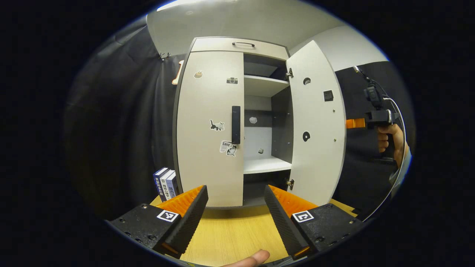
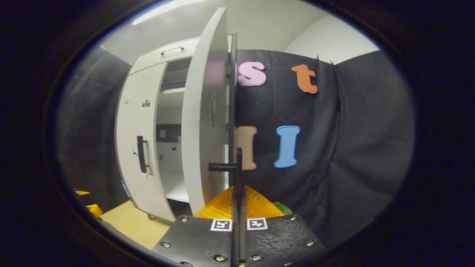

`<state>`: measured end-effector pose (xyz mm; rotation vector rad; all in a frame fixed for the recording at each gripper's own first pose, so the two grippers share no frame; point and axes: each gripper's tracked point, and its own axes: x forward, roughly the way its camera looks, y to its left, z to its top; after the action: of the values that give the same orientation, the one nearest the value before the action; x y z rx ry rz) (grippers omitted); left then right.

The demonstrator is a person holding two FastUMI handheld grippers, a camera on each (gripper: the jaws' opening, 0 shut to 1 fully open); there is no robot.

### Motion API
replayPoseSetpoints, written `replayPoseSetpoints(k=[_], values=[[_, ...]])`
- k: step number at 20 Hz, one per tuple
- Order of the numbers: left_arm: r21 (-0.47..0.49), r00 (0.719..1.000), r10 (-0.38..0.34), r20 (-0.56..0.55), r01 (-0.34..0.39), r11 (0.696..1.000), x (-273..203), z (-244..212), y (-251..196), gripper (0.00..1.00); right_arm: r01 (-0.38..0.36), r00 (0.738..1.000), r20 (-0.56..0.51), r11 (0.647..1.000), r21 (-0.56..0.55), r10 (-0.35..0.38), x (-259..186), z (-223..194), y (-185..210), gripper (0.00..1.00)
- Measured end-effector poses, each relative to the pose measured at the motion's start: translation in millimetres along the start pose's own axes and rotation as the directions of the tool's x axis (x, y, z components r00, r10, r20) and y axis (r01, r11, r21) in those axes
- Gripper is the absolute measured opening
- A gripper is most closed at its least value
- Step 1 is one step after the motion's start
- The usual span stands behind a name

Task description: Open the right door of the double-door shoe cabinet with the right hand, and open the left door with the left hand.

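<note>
Shoe cabinet [image 1: 222,111] at the table's [image 1: 230,233] far edge, right door [image 1: 315,126] swung open, right claw [image 2: 237,200] clamped on its handle [image 2: 237,167], left door [image 1: 209,129] closed, left claw [image 1: 235,207] apart before it

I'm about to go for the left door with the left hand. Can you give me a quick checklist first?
1. Right door swung open: ok.
2. Right tongs clamped on the right door's handle: ok.
3. Left door closed, yet to be opened: ok.
4. Left door's handle in plain sight, nothing in front of it: ok.
5. Left tongs open and short of that handle: ok.
6. Books beside the cabinet clear of the door's swing: cannot tell.
</note>
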<state>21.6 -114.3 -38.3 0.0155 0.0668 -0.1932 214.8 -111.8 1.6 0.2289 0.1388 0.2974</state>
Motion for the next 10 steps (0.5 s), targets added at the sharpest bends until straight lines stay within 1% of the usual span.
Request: replayPoseSetpoints(k=[1, 2, 4, 6, 7, 8, 9, 10], values=[[-0.002, 1.0, 0.002, -0.005, -0.002, 1.0, 2.7, -1.5, 0.4, 0.96, -0.023, 1.0, -0.006, 0.999, 0.028, 0.023, -2.6, -0.5, -4.9, 0.01], [-0.004, 1.0, 0.009, -0.012, -0.009, 1.0, 3.6, -4.4, 1.5, 0.96, -0.025, 1.0, 0.001, 1.0, 0.015, 0.025, 0.8, -1.2, -10.4, 0.01], [-0.005, 1.0, 0.015, -0.02, -0.015, 1.0, 6.1, -8.0, 6.3, 0.96, 0.011, 1.0, 0.02, 0.998, -0.066, -0.009, 1.6, 1.3, -7.3, 0.01], [-0.002, 0.999, 0.026, -0.029, -0.027, 1.0, 8.5, -12.1, 10.3, 0.96, 0.026, 0.999, 0.031, 0.993, -0.113, -0.023, 2.6, 0.2, -7.0, 0.01], [-0.003, 0.999, 0.032, -0.031, -0.032, 0.999, 9.4, -13.1, 13.0, 0.96, 0.045, 0.999, 0.035, 0.99, -0.132, -0.041, 4.2, 0.0, -10.6, 0.01], [-0.006, 0.999, 0.037, -0.034, -0.037, 0.999, 10.0, -13.9, 16.1, 0.96, 0.058, 0.998, 0.043, 0.988, -0.145, -0.052, 0.0, -1.0, -11.1, 0.01], [-0.01, 0.999, 0.038, -0.036, -0.039, 0.999, 11.7, -14.0, 17.6, 0.96, 0.055, 0.998, 0.046, 0.988, -0.144, -0.049, -1.9, -1.4, -9.3, 0.01], [-0.008, 0.999, 0.033, -0.038, -0.033, 0.999, 13.8, -13.6, 18.3, 0.92, 0.052, 0.998, 0.049, 0.99, -0.134, -0.046, -0.8, -2.6, -7.7, 0.01]])
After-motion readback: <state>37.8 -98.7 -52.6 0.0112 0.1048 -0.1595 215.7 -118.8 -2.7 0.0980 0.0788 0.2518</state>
